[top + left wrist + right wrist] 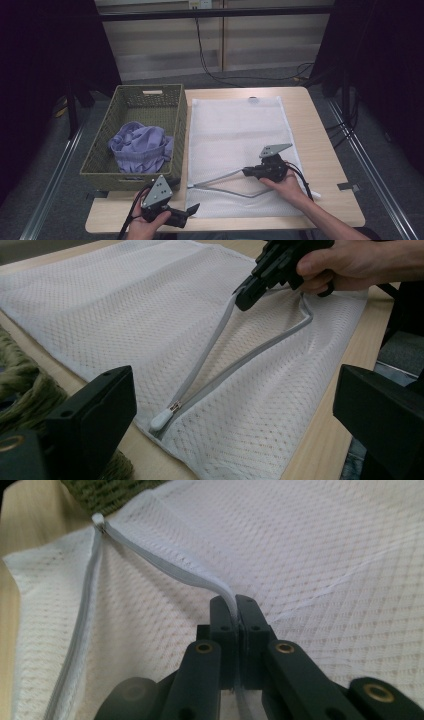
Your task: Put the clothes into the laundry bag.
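Observation:
A white mesh laundry bag [235, 135] lies flat on the wooden table [325, 150], its grey zipper open in a V. The zipper pull [162, 417] sits at the bag's near left corner. My right gripper [248, 172] is shut on the upper zipper edge [220, 587] and lifts it off the bag. My left gripper [192, 209] is open, low at the table's front edge, its jaws spread either side of the zipper pull and a little short of it. A crumpled lilac garment [140, 146] lies in the green woven basket [100, 155] left of the bag.
The basket stands against the bag's left edge, partly off the table's left side. Black cables [210, 60] run over the floor behind the table. Dark curtains hang at both sides. Bare table shows to the right of the bag.

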Action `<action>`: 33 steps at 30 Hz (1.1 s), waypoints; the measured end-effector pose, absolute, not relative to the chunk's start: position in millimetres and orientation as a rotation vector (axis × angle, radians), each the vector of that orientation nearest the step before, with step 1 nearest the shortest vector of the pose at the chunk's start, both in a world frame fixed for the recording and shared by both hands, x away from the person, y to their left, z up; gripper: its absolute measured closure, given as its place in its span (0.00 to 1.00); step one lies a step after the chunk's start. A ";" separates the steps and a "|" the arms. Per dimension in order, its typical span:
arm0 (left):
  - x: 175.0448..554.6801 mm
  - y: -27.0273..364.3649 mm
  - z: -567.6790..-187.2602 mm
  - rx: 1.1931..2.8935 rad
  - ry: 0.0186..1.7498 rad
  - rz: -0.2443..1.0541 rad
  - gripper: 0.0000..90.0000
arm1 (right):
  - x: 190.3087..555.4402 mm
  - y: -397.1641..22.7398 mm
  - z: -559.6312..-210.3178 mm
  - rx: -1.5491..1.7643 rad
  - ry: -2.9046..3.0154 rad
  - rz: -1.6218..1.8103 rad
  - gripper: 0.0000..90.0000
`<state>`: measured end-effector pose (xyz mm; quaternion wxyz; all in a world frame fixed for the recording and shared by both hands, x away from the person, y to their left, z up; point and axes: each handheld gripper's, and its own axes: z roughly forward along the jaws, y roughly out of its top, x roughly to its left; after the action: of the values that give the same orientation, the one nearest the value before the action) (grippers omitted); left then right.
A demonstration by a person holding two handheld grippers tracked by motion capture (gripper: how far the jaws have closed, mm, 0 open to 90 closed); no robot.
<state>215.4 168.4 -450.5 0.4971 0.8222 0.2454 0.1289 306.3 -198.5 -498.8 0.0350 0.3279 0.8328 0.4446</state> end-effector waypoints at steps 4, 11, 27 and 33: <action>215.3 168.5 -450.6 1.985 0.595 0.307 0.04 | 306.1 -200.9 -493.7 1.011 2.535 1.405 0.98; 215.4 168.7 -451.2 1.986 0.607 0.306 0.04 | 306.4 -203.7 -484.7 0.982 2.493 1.453 0.98; 214.9 171.3 -450.2 1.984 0.589 0.317 0.04 | 317.5 -201.3 -461.7 0.935 2.449 1.544 0.98; 214.4 171.4 -449.7 1.981 0.584 0.302 0.04 | 319.6 -202.6 -450.5 0.914 2.421 1.588 0.98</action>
<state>214.4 171.4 -449.7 0.5030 0.8202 0.2419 0.1252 319.6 -202.6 -450.5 0.0527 0.3007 0.7963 0.5222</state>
